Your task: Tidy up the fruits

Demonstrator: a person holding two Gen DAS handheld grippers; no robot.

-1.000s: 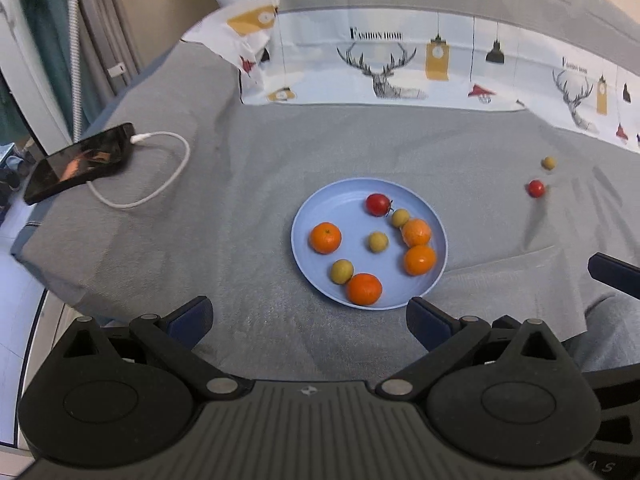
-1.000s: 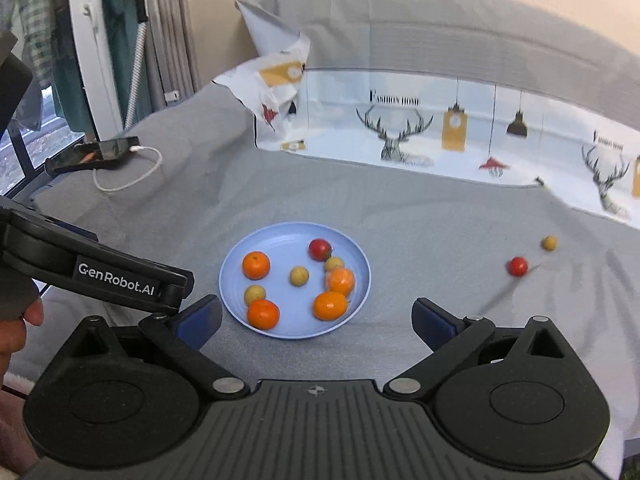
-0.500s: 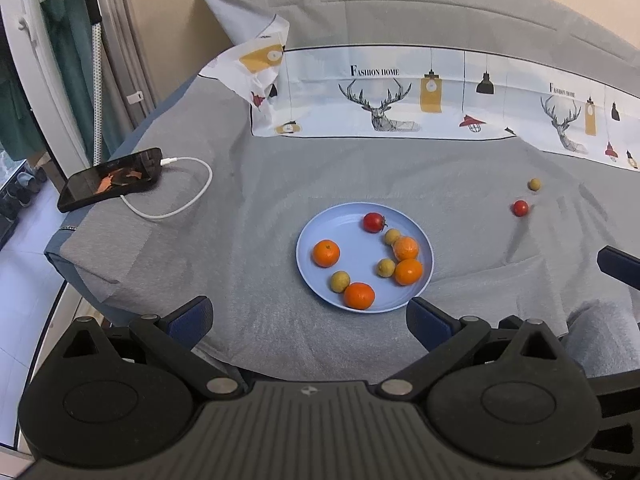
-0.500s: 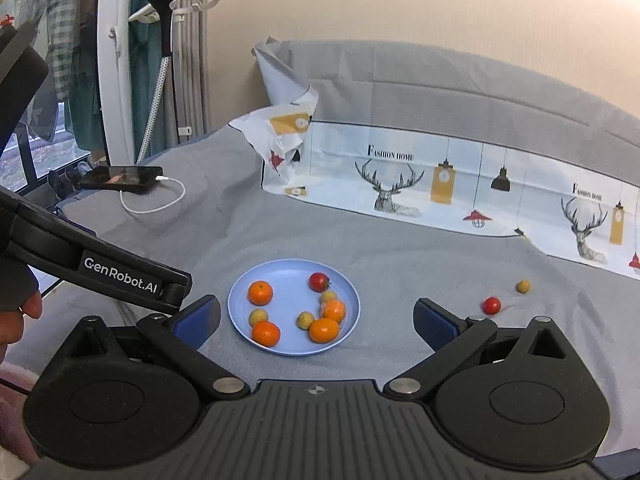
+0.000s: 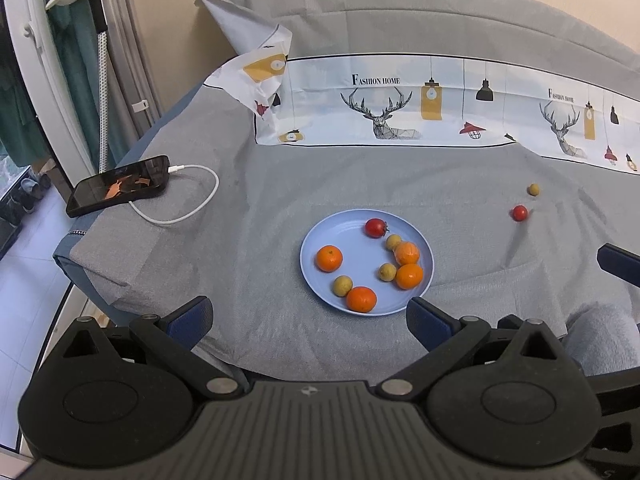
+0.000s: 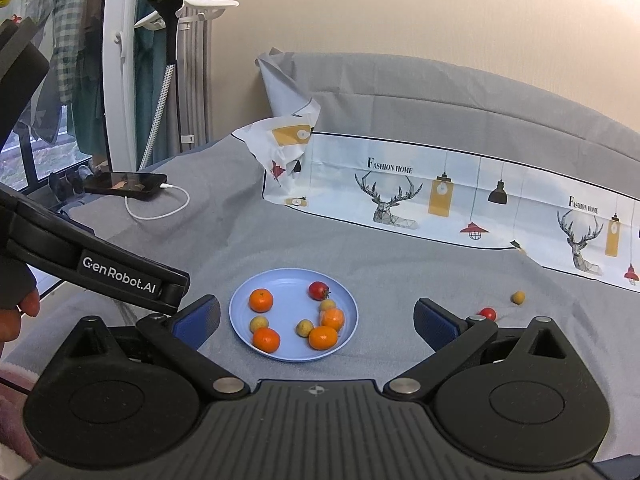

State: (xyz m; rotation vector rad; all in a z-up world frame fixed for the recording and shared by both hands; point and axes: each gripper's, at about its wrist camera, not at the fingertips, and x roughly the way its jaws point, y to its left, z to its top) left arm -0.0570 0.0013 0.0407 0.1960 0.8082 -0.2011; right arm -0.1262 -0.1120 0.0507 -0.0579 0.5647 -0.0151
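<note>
Both grippers have pulled back and up over the last second; the plate sits smaller and farther off in both wrist views than it did. Nothing on the bed has shifted.

Left gripper (image 5: 308,316): jaws wide, empty, hanging above the near edge of the bed. Right gripper (image 6: 316,320): jaws wide too, empty, just beside the left one.

Blue plate (image 5: 320,240) sits mid-bed on the grey sheet (image 5: 248,208). On it: four oranges, e.g. (image 5: 329,258), three small yellow-green fruits, e.g. (image 5: 343,285), one red tomato (image 5: 375,227). Two strays lie off the plate, far right, well apart from it: a red tomato (image 5: 519,213) and a small yellow fruit (image 5: 533,189), close together.

Phone (image 5: 118,185) on its white cable (image 5: 188,208) lies far left, out of the way.

My read: the retreat looks like a reset between picks, not the finish. Two fruits are left to collect. The right gripper is closer to them, so it probably takes the tomato next. Round fruit on soft sheet may roll when nudged.
</note>
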